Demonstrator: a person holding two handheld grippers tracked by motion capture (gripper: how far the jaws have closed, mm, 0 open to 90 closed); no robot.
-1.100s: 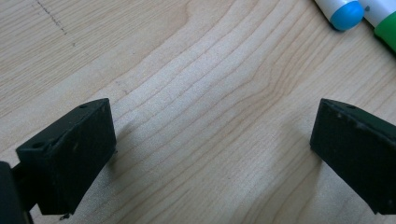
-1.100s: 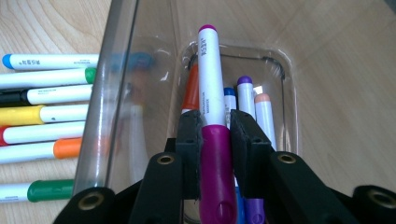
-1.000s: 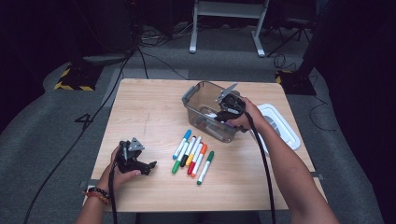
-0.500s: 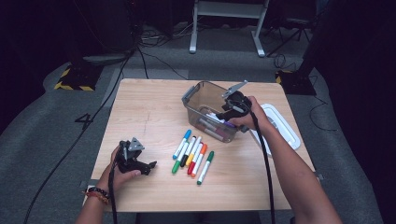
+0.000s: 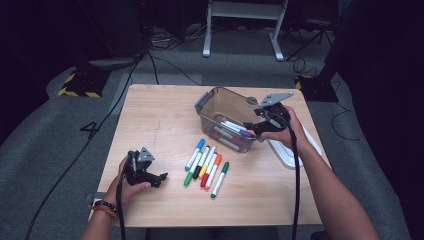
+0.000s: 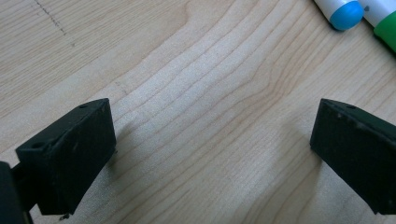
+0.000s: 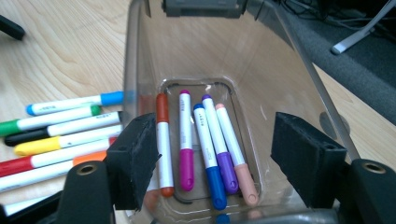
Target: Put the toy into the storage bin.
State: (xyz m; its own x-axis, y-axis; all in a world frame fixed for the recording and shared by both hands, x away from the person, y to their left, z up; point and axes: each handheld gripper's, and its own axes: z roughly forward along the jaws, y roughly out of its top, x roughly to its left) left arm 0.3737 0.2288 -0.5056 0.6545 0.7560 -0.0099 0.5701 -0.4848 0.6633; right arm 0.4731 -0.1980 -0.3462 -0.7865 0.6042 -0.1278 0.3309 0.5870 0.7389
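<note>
I had the right gripper (image 5: 260, 127) at the near rim of the clear bin (image 5: 210, 102), right of centre; its jaws had just been opening and held nothing, five markers (image 7: 205, 144) lying on the bin floor beneath. Seven loose markers (image 5: 206, 166) lay in a row at centre tabletop (image 5: 160, 110), between both grippers. The left gripper (image 5: 161, 177), lower left, gaped empty over bare wood.

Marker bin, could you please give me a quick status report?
Right gripper open above the bin, jaws just opened, nothing between them. Five markers inside. Left gripper open, resting on table. Loose markers unobstructed.
</note>
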